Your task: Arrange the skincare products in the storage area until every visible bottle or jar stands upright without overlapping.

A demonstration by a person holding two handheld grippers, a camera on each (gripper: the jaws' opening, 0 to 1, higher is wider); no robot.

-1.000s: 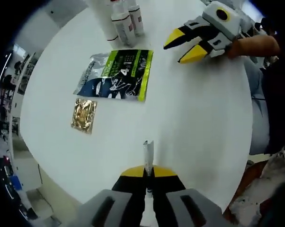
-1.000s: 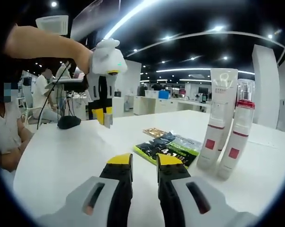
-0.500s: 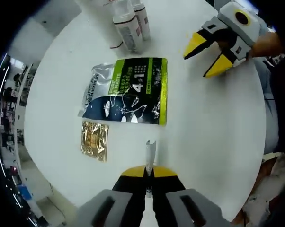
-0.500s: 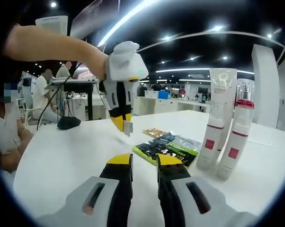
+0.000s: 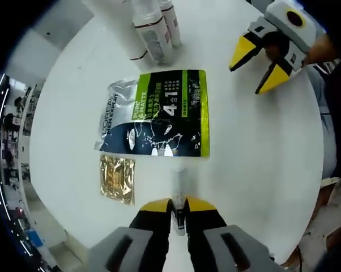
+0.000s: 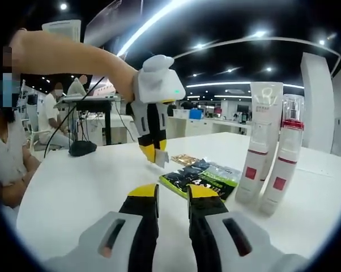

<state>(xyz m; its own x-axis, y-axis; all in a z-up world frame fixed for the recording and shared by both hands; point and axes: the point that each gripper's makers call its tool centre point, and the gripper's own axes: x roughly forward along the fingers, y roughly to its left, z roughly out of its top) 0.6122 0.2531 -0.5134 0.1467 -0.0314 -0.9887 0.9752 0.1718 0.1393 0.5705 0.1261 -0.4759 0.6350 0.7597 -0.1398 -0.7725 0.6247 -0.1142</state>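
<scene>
The left gripper pinches a small sachet above the table, just near the green pouch. Lower it onto bare table beside the pouch without overlap. The right gripper rests narrowly parted and empty, the tube and bottle upright at its far right.

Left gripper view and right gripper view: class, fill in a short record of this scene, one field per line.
surface: round white table
left gripper: shut on a thin white sachet, above the table
right gripper: open, holding nothing
flat items: green and black packet, small gold packet beside it
upright items: white tube, red-capped bottle, side by side
</scene>
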